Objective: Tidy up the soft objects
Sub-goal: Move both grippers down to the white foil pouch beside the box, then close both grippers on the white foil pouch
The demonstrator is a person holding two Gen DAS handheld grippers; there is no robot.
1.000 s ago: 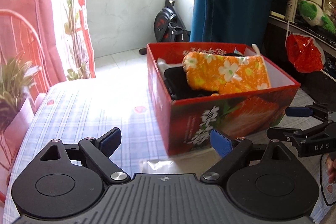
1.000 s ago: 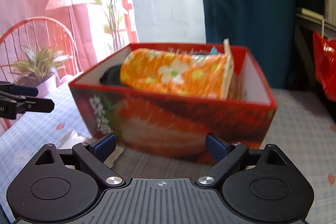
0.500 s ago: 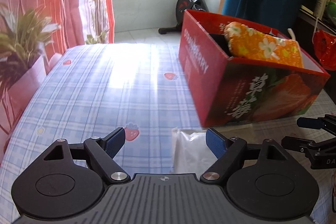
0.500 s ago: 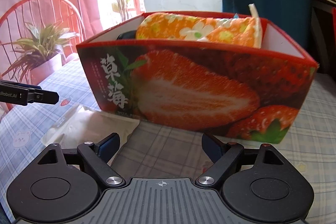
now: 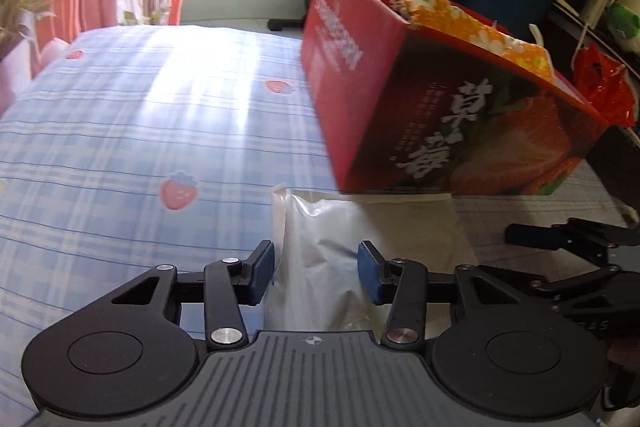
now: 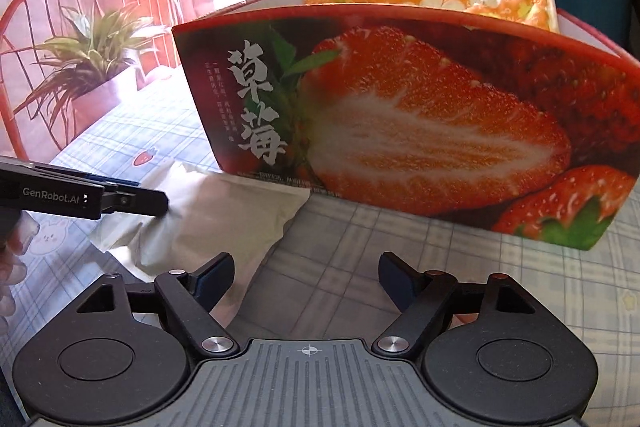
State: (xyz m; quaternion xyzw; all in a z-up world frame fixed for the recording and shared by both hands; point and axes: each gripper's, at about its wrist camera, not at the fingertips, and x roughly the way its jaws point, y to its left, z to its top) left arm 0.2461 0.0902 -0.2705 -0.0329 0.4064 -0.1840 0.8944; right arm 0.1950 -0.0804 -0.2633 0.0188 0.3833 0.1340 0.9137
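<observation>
With left gripper [image 5: 316, 273] jaws apart astride the pouch [image 5: 320, 259], close gently mid-pouch; right gripper [image 6: 306, 277] idles, jaws apart.

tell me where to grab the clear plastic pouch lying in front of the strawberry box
Grip the near end of the clear plastic pouch, coming in low from the front with the left gripper, whose open fingers already straddle it. The pouch lies flat on the tablecloth and its far edge sits against the strawberry box, so only the puffed near end is free to pinch.
</observation>
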